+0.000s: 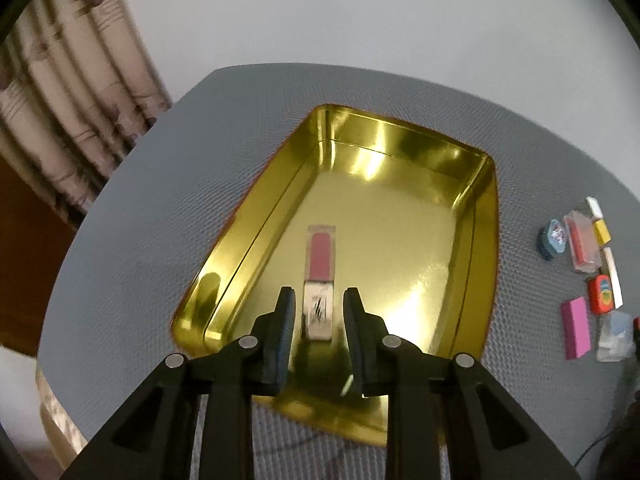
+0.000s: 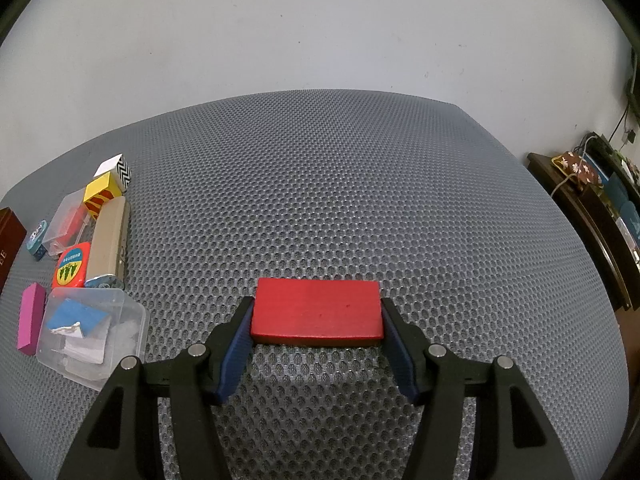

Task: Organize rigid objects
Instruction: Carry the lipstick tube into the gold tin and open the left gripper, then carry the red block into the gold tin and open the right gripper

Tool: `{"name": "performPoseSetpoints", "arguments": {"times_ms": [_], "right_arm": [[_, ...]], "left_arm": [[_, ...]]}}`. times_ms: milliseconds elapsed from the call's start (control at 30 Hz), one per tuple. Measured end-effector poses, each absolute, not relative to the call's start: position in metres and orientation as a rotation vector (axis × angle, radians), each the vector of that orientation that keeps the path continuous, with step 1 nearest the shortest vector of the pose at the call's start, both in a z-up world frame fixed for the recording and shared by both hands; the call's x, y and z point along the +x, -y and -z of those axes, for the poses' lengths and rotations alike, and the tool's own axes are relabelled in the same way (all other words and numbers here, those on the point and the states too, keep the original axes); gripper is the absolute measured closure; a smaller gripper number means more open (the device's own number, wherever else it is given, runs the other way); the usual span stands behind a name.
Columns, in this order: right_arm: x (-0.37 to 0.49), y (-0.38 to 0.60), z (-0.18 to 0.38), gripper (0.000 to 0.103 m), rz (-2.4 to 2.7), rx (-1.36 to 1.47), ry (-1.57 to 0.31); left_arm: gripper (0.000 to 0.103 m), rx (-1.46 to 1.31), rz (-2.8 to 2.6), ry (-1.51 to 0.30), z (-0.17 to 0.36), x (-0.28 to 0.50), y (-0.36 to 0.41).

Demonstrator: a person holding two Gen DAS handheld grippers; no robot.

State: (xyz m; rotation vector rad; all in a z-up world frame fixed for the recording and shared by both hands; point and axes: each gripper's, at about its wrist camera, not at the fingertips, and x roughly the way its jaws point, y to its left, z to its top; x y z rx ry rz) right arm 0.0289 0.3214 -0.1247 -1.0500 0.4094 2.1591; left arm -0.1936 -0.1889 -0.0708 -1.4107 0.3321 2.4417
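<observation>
Left wrist view: we see the left gripper [image 1: 318,298] over the near end of the gold tray [image 1: 256,216], which sits on the grey mesh table [image 1: 132,240]. A lip gloss tube [image 1: 319,280] lies flat on the tray floor, pink end away from us, clear cap end between the fingertips. The jaws stand narrowly parted; a gap shows on each side of the tube, so the pads do not press on it. The tray's near edge is hidden behind the gripper body.

To the right, near the picture's edge, a cluster of small items is distorted and partly cut off. We make out a pink block [image 1: 575,333] and an orange-red tape measure [image 1: 601,293]; the rest we cannot identify here.

Right wrist view: the right gripper [image 2: 317,312] is clamped on a red block [image 2: 317,311], both blue pads against its short ends. Whether the block rests on the mesh or is lifted, we cannot tell.

At left: a clear plastic box [image 2: 120,336] with blue and white contents, a beige case [image 2: 107,240], a yellow cube [image 2: 102,196], and a brown box [image 2: 10,236] cut off by the frame.
</observation>
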Motion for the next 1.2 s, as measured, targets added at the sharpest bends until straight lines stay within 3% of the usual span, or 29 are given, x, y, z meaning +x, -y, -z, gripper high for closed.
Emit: {"name": "performPoseSetpoints", "arguments": {"times_ms": [167, 333, 433, 633, 1200], "right_arm": [[0.029, -0.321, 0.125, 0.042, -2.157, -1.050, -0.405], [0.029, -0.321, 0.124, 0.042, -2.158, -1.050, -0.406], [0.029, -0.321, 0.124, 0.042, -2.156, -1.052, -0.405], [0.026, -0.317, 0.117, 0.042, -2.138, -1.083, -0.349], [-0.009, -0.263, 0.048, 0.042, -2.330, -1.036, -0.289]], "left_arm": [[0.074, -1.385, -2.449, -0.309, 0.064, -0.177, 0.205], [0.069, -1.320, -2.514, -0.407, 0.066, -0.171, 0.219], [0.059, -1.332, -2.491, -0.392, 0.068, -0.174, 0.224], [0.049, -1.308, -2.505, -0.395, 0.064, -0.175, 0.232], [0.046, -1.379, -2.525, -0.293, 0.054, -0.191, 0.262]]}}
